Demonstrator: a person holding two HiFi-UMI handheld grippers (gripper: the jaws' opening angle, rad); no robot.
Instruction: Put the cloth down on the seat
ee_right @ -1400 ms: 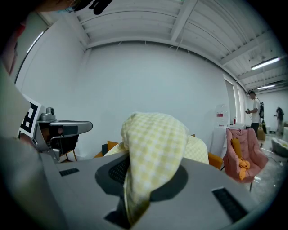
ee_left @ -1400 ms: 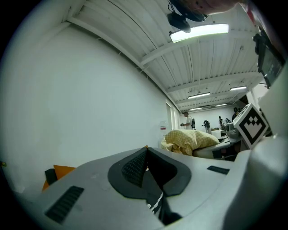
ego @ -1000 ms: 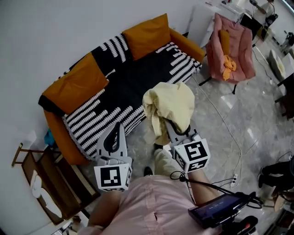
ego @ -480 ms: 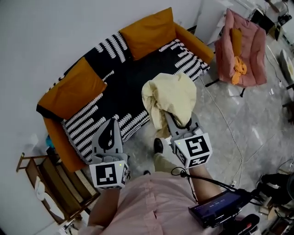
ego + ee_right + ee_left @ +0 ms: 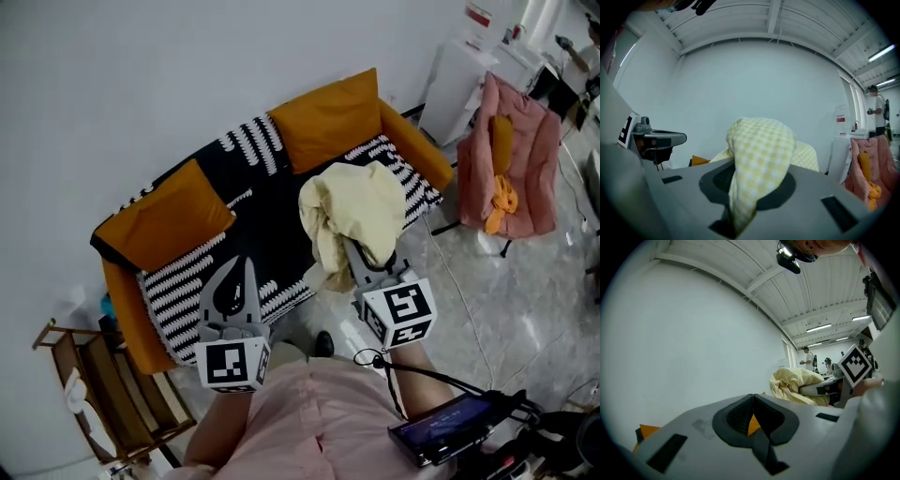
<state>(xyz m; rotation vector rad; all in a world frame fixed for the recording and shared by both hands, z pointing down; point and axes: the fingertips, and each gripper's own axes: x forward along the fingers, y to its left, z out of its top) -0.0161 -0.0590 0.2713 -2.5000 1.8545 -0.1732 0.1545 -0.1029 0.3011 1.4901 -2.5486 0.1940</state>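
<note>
right gripper (image 5: pixel 354 259) clamped on pale-yellow checked cloth (image 5: pixel 356 208) over black-white striped sofa seat (image 5: pixel 270 199); left gripper (image 5: pixel 752 401) closed, empty. risk: release nr front edge, cloth slips off.

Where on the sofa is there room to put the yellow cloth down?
The middle of the striped seat is bare, between the near orange cushion and the far orange cushion, beside the cloth in the right gripper. The striped front edge by the left gripper looks free too. Those cushions crowd both ends.
</note>
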